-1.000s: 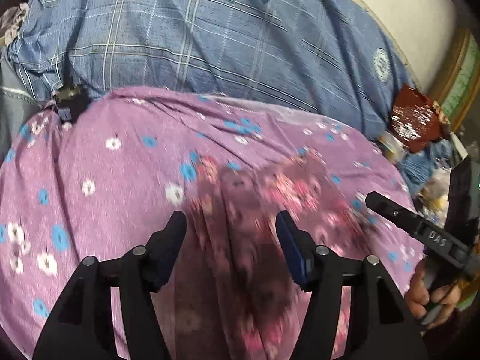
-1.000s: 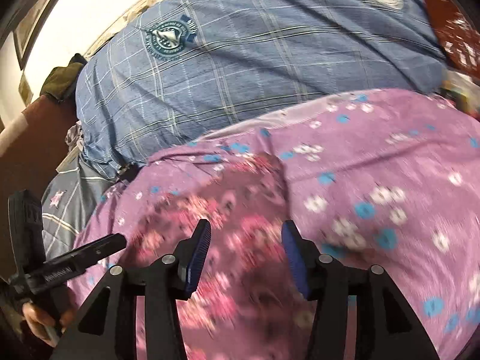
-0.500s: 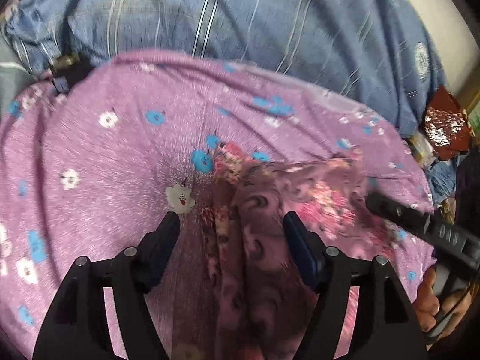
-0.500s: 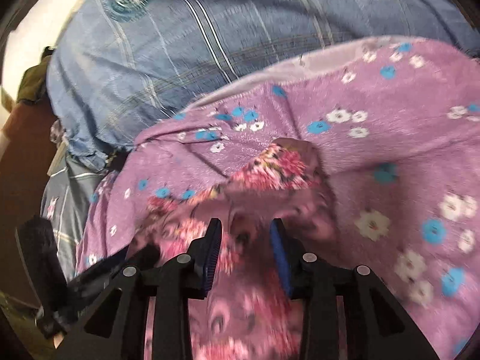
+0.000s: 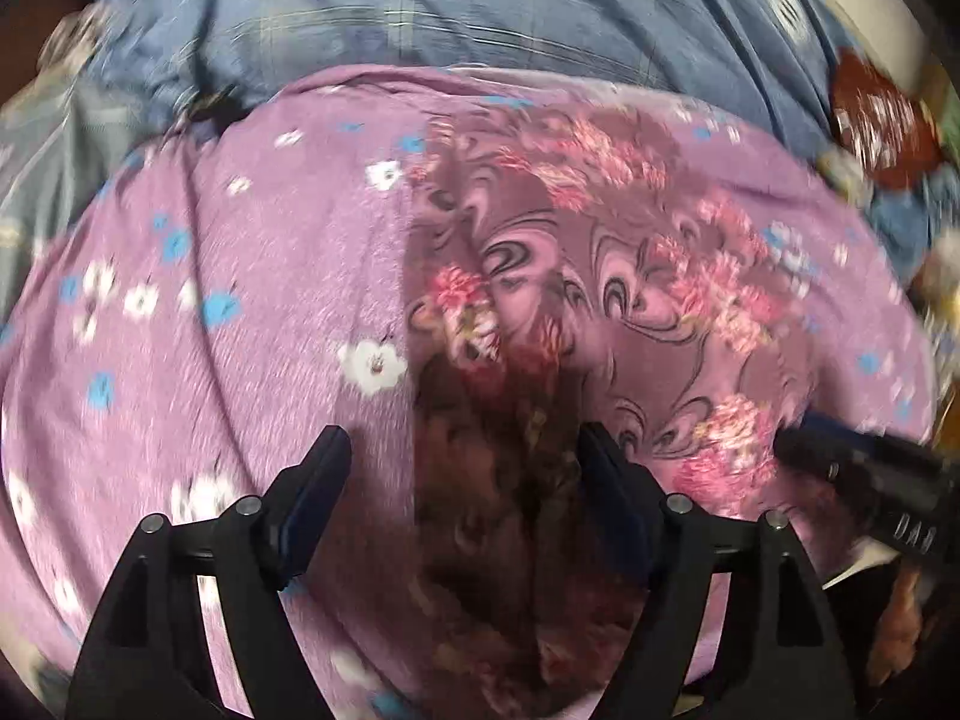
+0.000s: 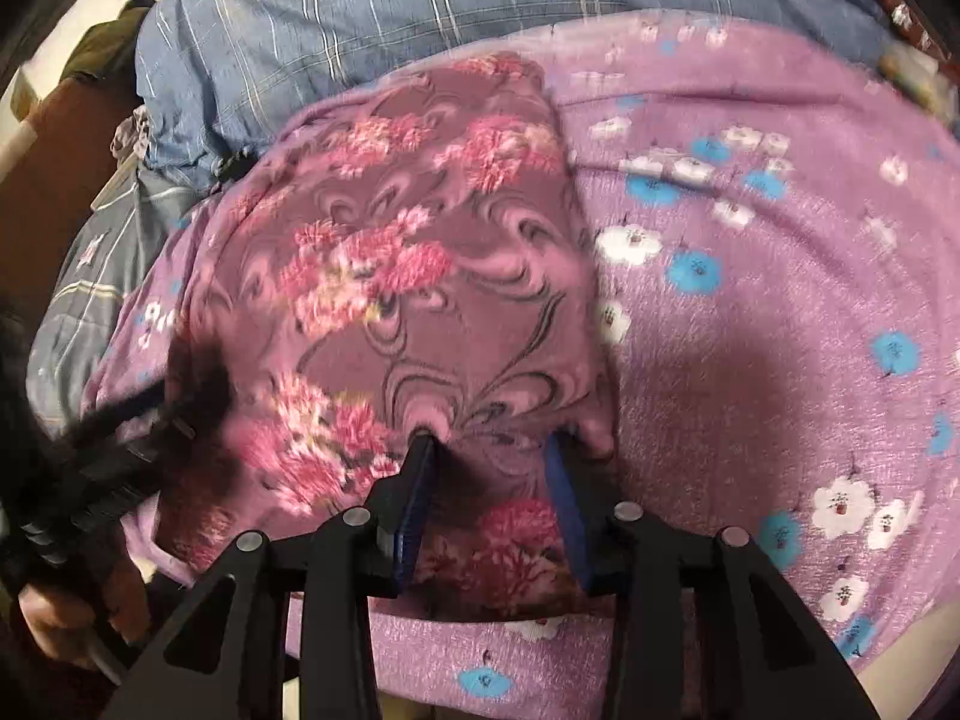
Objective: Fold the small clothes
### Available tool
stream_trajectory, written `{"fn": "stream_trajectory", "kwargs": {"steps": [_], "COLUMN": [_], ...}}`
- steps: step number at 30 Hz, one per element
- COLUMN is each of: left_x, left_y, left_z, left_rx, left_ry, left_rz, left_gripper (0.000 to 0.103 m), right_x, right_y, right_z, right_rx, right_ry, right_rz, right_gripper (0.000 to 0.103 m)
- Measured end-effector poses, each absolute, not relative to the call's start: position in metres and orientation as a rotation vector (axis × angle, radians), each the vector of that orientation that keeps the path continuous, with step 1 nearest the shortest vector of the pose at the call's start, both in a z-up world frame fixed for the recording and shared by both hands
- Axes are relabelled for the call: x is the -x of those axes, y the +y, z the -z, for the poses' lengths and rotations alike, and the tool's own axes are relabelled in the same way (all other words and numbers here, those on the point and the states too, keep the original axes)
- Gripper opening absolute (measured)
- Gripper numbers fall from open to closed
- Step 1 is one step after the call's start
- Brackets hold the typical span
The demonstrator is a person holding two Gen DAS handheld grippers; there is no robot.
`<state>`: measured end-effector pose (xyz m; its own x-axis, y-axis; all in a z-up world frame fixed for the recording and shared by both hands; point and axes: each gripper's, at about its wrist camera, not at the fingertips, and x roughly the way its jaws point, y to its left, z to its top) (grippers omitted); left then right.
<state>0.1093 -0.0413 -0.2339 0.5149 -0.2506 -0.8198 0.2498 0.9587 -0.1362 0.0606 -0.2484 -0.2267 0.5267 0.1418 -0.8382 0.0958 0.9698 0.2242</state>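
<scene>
Since 0.5 s ago the mauve floral garment has spread flatter over the purple blanket. Your right gripper sits narrow w/ fabric between; left gripper hangs wide, nothing held.

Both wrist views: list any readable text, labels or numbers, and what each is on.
"DAS": white letters, seen upside down, on the right gripper body at the right edge of the left wrist view.
Round white emblem on the blue plaid sheet: too blurred to read.
Dark red packet with white print: too blurred to read.
Right wrist view: no readable text; the left gripper is motion-blurred.
</scene>
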Motion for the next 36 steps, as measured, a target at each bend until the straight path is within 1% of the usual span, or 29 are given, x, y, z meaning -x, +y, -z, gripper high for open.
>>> {"fn": "stream_trajectory", "kwargs": {"steps": [1,2,6,7,8,12,13,14,16,17,18,19,23,29,36], "left_x": [-0.104,-0.098,-0.062,-0.054,-0.043,-0.007,0.000,0.006,0.017,0.022,0.025,0.030,0.048,0.061,0.075], "left_y": [-0.038,-0.036,-0.027,-0.024,-0.021,-0.011,-0.011,-0.010,-0.009,-0.008,-0.008,-0.008,-0.009,-0.016,-0.020], "left_z": [0.222,0.210,0.156,0.142,0.129,0.089,0.080,0.073,0.061,0.056,0.052,0.048,0.032,0.022,0.017], "left_rx": [0.010,0.003,-0.036,-0.028,-0.021,-0.017,-0.022,-0.026,-0.025,-0.024,-0.024,-0.025,-0.022,-0.040,-0.058], "left_ry": [0.964,0.928,0.763,0.725,0.683,0.549,0.526,0.505,0.472,0.459,0.451,0.440,0.385,0.362,0.338], "left_rz": [0.303,0.294,0.208,0.202,0.196,0.163,0.160,0.154,0.147,0.145,0.143,0.139,0.132,0.119,0.123], "left_gripper": [0.078,0.078,0.079,0.081,0.087,0.089,0.090,0.091,0.094,0.097,0.102,0.103,0.103,0.103,0.103], "right_x": [-0.059,-0.054,-0.025,-0.019,-0.010,0.019,0.029,0.035,0.047,0.054,0.059,0.064,0.083,0.100,0.113], "right_y": [-0.244,-0.240,-0.228,-0.226,-0.225,-0.216,-0.212,-0.207,-0.204,-0.201,-0.198,-0.196,-0.189,-0.189,-0.191], "right_z": [0.219,0.204,0.143,0.131,0.115,0.074,0.063,0.056,0.043,0.037,0.032,0.029,0.015,0.003,-0.004], "right_rx": [-0.235,-0.223,-0.109,-0.099,-0.093,-0.048,-0.027,-0.017,-0.003,0.011,0.025,0.038,0.084,0.094,0.094], "right_ry": [1.029,1.015,0.857,0.822,0.781,0.670,0.634,0.613,0.575,0.553,0.536,0.525,0.471,0.421,0.374], "right_rz": [-0.019,-0.034,0.001,0.005,0.010,0.035,0.046,0.051,0.061,0.069,0.076,0.083,0.118,0.151,0.184], "right_gripper": [0.041,0.040,0.041,0.042,0.044,0.046,0.048,0.051,0.053,0.054,0.055,0.056,0.059,0.063,0.064]}}
